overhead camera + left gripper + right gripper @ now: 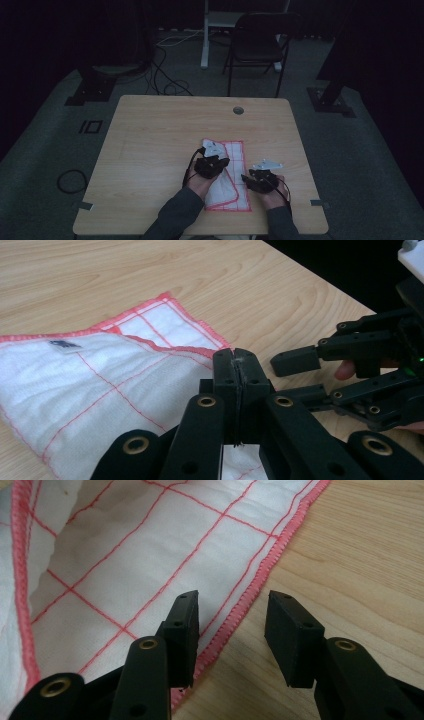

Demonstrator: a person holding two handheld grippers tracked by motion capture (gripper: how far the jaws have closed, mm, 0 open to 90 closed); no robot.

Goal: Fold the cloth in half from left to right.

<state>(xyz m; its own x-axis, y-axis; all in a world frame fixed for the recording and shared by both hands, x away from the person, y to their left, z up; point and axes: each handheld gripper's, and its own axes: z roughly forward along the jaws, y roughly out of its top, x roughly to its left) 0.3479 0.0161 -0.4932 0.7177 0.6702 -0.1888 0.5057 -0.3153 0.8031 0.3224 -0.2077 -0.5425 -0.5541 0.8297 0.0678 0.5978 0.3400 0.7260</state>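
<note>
A white cloth [236, 154] with red grid lines and a red hem lies on the wooden table [160, 130], near the front edge right of centre. Its left part is folded over the rest. My left gripper [222, 164] is above the middle of the cloth [100, 390], and its jaws [239, 362] are pressed together, apparently on a thin fold of fabric. Just off the cloth's right side, my right gripper [245, 177] is open. Its jaws [232, 600] straddle the red hem of the cloth [150, 545] low over the table. It also appears as the black open gripper [300, 375].
A round cable hole [238, 110] sits near the table's far edge. Behind the table stand a dark folding chair [255, 45] and a white desk leg [205, 35]. Cables lie on the carpet [72, 180]. Bare wood stretches left of the cloth.
</note>
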